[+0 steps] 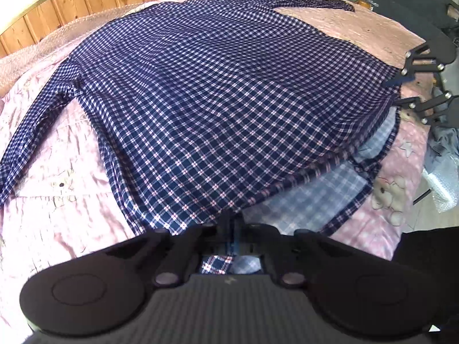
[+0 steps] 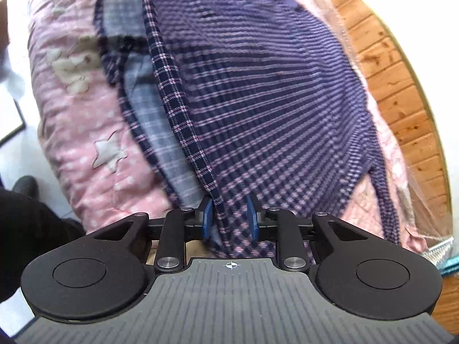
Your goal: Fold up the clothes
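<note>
A navy and pink checked shirt [image 1: 218,109] lies spread back-up on a pink quilted bed; its hem is raised off the quilt and the pale inside shows beneath. My left gripper [image 1: 229,223] is shut on the shirt's hem at one bottom corner. My right gripper [image 2: 231,218] has its blue pads [image 2: 208,215] apart on either side of the hem fabric [image 2: 229,223] at the other corner, and it also shows in the left wrist view [image 1: 401,91]. One sleeve [image 1: 34,126] lies out to the left, the other [image 1: 315,1] at the far side.
The pink quilt [image 1: 71,172] has star and bear patches [image 1: 390,197]. A wooden wall panel [image 1: 86,3] runs behind the bed. Clutter and plastic wrap [image 1: 441,177] lie beside the bed on the right. A dark shoe [image 2: 25,186] stands on the floor.
</note>
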